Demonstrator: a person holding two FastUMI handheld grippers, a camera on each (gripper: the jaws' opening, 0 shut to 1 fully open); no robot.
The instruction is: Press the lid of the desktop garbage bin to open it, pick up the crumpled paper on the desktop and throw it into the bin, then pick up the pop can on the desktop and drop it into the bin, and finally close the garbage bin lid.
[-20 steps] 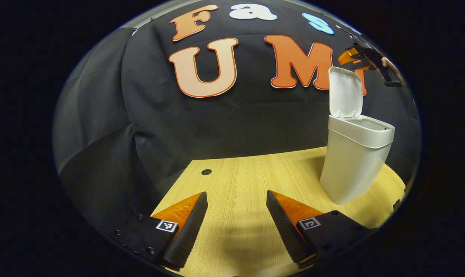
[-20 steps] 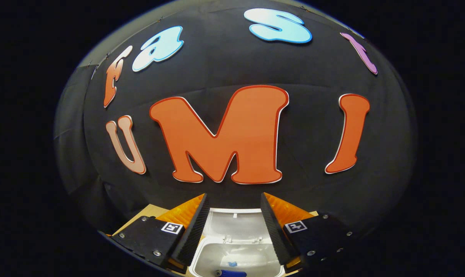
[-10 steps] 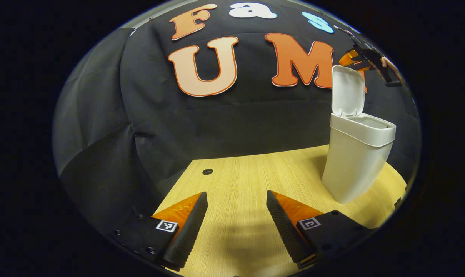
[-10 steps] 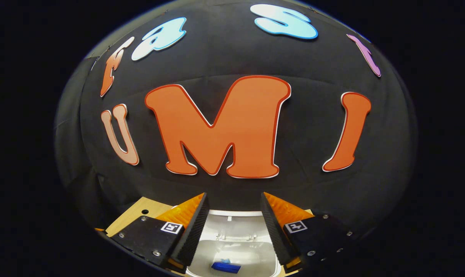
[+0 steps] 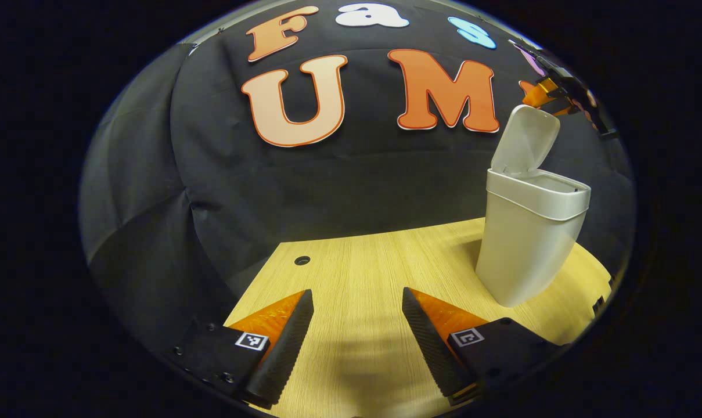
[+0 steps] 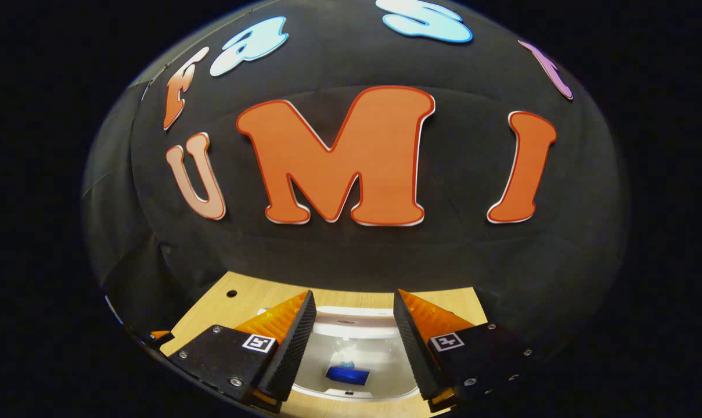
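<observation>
while hovering low over the table [image 5: 356, 261], left gripper [image 5: 356, 325] with jaws spread wide, nothing between them. white garbage bin [image 5: 525, 244] upright on the table ahead and to the right of those jaws, well apart from them. lid [image 5: 524, 139] hinged at the bin's far edge and tilted forward over the opening, only partly raised. right gripper [image 5: 565, 96] seen small above and beyond the lid; cannot tell whether touching it. seen from the right gripper view, right gripper [image 6: 353, 342] above the bin [image 6: 356, 395], jaws open and empty, looking down into it. blue pop can [image 6: 348, 375] lying on its side at the bottom of the bin. small round hole [image 5: 302, 260] in the table near its far left edge.
</observation>
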